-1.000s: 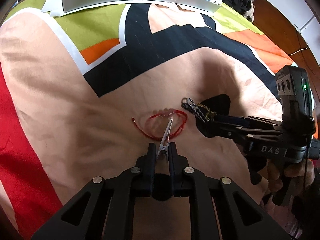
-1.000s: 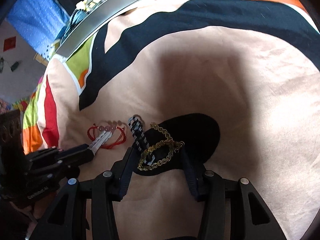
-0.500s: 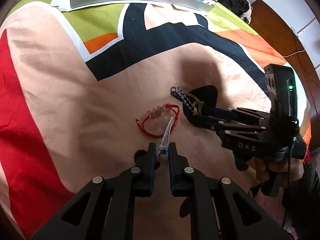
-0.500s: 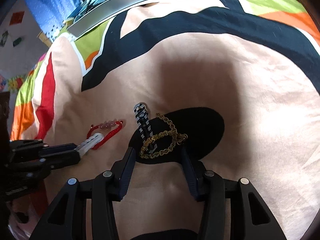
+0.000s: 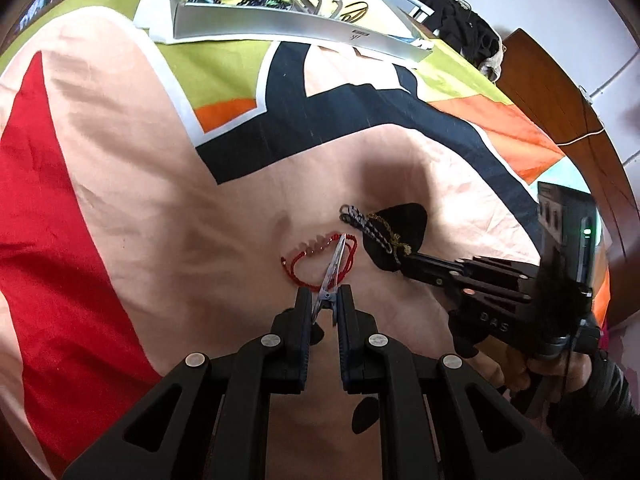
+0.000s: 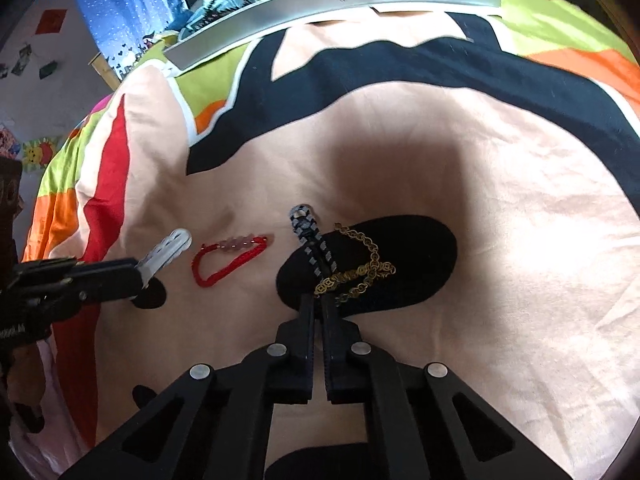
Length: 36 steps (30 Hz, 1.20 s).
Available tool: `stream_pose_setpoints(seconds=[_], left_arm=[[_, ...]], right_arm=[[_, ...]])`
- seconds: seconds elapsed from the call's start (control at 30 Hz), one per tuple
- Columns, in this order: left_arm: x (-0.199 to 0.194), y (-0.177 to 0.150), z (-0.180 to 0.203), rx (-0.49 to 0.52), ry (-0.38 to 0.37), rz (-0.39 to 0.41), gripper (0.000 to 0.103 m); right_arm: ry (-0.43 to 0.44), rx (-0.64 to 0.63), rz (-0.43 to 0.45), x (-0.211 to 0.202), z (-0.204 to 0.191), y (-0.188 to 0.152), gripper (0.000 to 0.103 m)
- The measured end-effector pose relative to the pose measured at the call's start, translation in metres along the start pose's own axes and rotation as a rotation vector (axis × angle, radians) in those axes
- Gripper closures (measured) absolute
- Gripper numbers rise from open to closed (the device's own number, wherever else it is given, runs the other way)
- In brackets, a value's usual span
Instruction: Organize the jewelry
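My left gripper (image 5: 325, 300) pinches a white clip (image 5: 332, 268) above the red cord bracelet (image 6: 228, 258) — my right gripper (image 6: 319, 306) is pressed together on the black-and-grey braided bracelet (image 6: 310, 240) beside the gold chain (image 6: 360, 272).

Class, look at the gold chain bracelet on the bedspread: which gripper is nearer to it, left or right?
Right. The right gripper is shut at the gold chain bracelet; the left gripper, holding a clip, sits over the red cord bracelet beside it.

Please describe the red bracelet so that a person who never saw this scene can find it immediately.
Start at the black oval patch printed on the peach bedsheet. Just left of it, past the black-and-grey braided bracelet, lies the red cord bracelet. It alone is red and carries a row of pale pink beads; the gold chain is metal.
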State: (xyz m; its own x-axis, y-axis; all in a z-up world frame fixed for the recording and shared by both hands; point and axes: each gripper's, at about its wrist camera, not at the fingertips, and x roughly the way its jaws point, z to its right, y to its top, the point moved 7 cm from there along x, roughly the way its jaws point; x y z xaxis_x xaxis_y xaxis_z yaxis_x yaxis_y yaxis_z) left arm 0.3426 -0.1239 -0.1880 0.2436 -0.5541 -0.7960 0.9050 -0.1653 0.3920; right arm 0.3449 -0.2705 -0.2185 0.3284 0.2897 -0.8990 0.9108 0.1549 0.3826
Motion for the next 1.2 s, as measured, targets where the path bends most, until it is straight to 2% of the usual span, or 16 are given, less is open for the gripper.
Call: stream_pose_setpoints(seconds=[0.2, 0.57, 0.73, 0.83, 1.0, 1.2], left_arm=[[-0.005, 0.004, 0.004, 0.010, -0.017, 0.045, 0.094], [-0.017, 0.025, 0.004, -0.011, -0.030, 0.169, 0.094], [-0.027, 0.048, 0.005, -0.012, -0.015, 0.224, 0.094], [-0.039, 0.073, 0.006, -0.006, 0.001, 0.270, 0.094], [-0.058, 0.138, 0.006, 0.005, 0.035, 0.357, 0.094], [-0.065, 0.217, -0.004, 0.013, 0.072, 0.445, 0.094]], right_arm=[[0.021, 0.023, 0.070, -0.022, 0.000, 0.001, 0.099], [0.036, 0.053, 0.304, -0.070, 0.004, 0.025, 0.099], [0.047, 0.056, 0.388, -0.091, 0.004, 0.037, 0.099], [0.054, 0.059, 0.454, -0.107, 0.004, 0.054, 0.099], [0.081, 0.057, 0.543, -0.131, 0.008, 0.094, 0.099], [0.093, 0.022, 0.633, -0.155, 0.014, 0.167, 0.099]])
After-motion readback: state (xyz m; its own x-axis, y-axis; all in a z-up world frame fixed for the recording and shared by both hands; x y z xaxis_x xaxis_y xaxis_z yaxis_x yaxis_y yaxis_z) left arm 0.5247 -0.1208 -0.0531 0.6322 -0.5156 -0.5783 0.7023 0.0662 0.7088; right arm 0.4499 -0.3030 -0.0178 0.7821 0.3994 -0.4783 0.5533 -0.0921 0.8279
